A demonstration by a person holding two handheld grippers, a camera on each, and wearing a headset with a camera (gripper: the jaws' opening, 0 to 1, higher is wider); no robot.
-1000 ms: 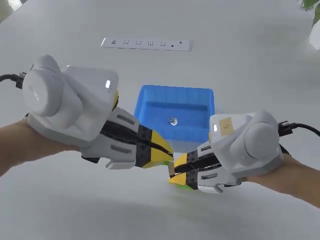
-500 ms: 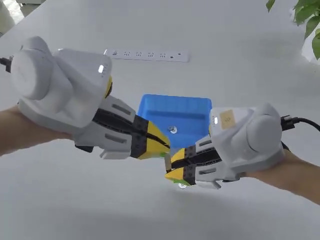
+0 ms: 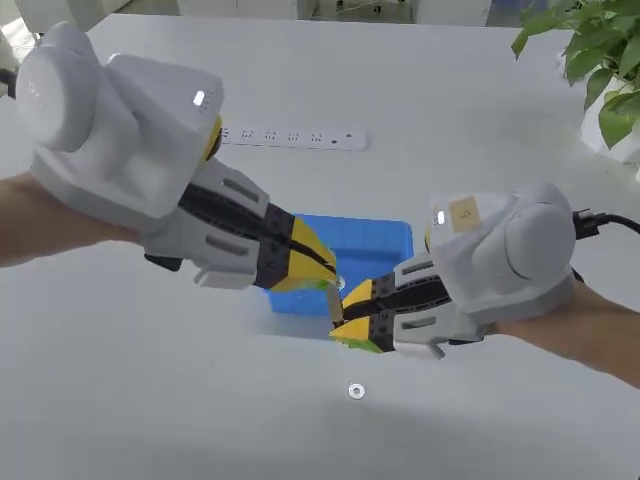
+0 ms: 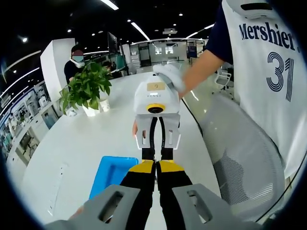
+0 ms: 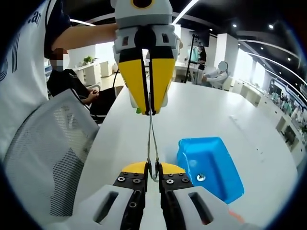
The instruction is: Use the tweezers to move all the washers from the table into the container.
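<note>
The tweezers (image 5: 151, 139) hang in the air between the two tools. The left hand-held gripper (image 3: 322, 272) has its yellow jaws pressed together on one end, and the right hand-held gripper (image 3: 342, 322) has its jaws pinched on the other. Both are above the near edge of the container (image 3: 380, 240). In the right gripper view the tweezers show as two thin metal legs running from one pair of jaws to the other, with a narrow gap between them. They look light and springy, and smooth enough to twist or slide in a clamp. I judge the better hold is across the flat of both legs partway along, so that squeezing brings the tips together. Which end carries the tips cannot be told. One washer (image 3: 356, 391) lies flat on the table (image 3: 150, 400), just in front of the right hand-held gripper and outside the container. Another washer (image 5: 201, 178) already rests on the container's blue floor. The washer on the table is a small, thin, hard ring, light and probably slick. It will likely skate away if pushed, so the tips should take it by the rim or through the hole.
</note>
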